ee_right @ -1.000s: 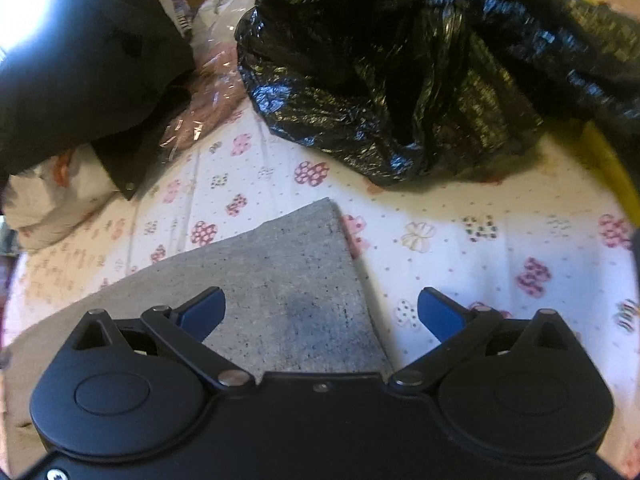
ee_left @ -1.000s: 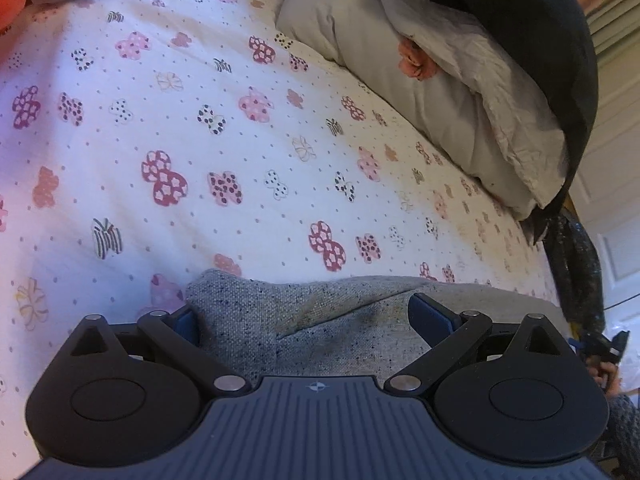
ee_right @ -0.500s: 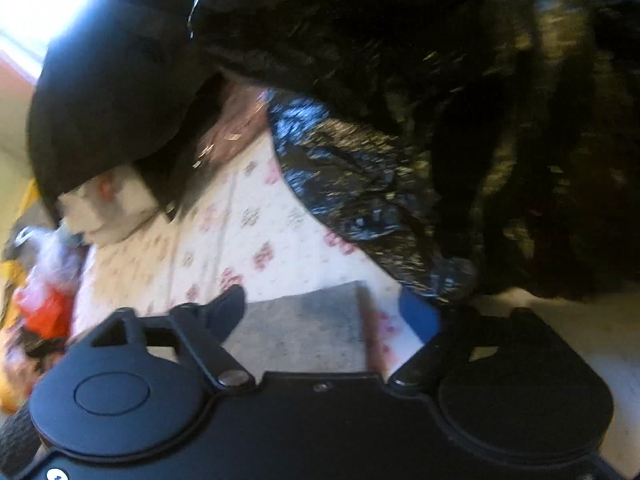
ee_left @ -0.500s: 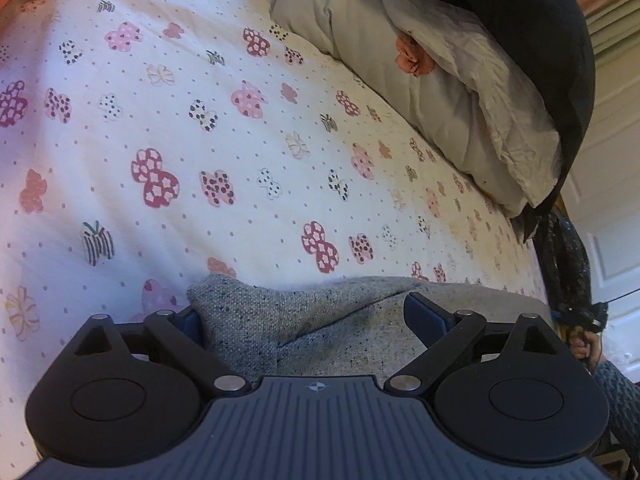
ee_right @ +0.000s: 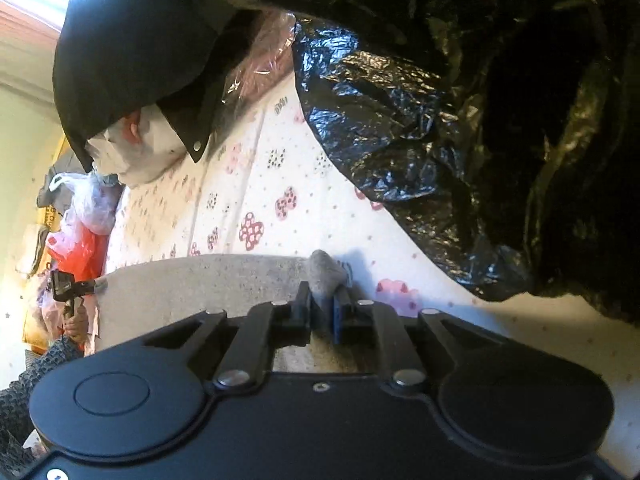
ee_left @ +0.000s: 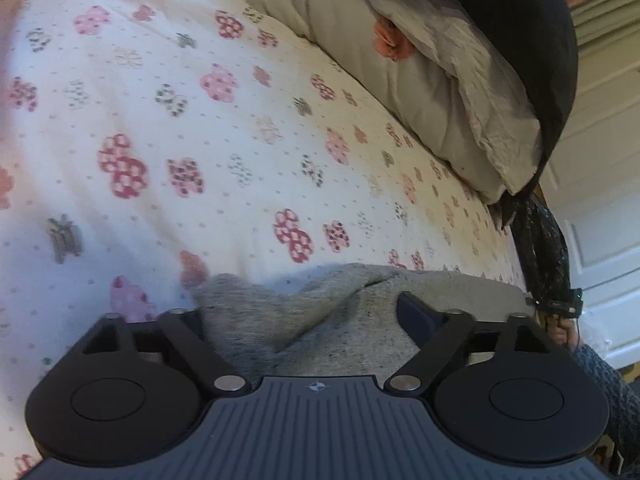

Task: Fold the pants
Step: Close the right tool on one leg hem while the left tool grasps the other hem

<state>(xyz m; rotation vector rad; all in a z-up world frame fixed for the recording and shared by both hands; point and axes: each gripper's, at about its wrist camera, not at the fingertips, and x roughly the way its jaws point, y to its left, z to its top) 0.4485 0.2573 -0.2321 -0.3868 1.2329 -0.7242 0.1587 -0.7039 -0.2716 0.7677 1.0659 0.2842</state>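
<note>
The grey speckled pants (ee_left: 320,312) lie on the flowered bedsheet (ee_left: 200,120). In the left wrist view my left gripper (ee_left: 300,316) is open, its fingers spread either side of a bunched corner of the pants. In the right wrist view my right gripper (ee_right: 322,308) is shut on a pinched corner of the pants (ee_right: 324,276), with the flat grey cloth (ee_right: 200,284) stretching left from it. My other gripper shows small at the far left (ee_right: 64,284).
A beige pillow (ee_left: 420,80) and a dark garment (ee_left: 520,20) lie at the bed's far side. A black plastic bag (ee_right: 460,100) sits close above the right gripper. A black jacket (ee_right: 132,40) and plastic bags (ee_right: 84,216) are at the left.
My right gripper has closed on the pants corner and moved close under the black bag. My left gripper stays open and has shifted slightly over the bunched cloth.
</note>
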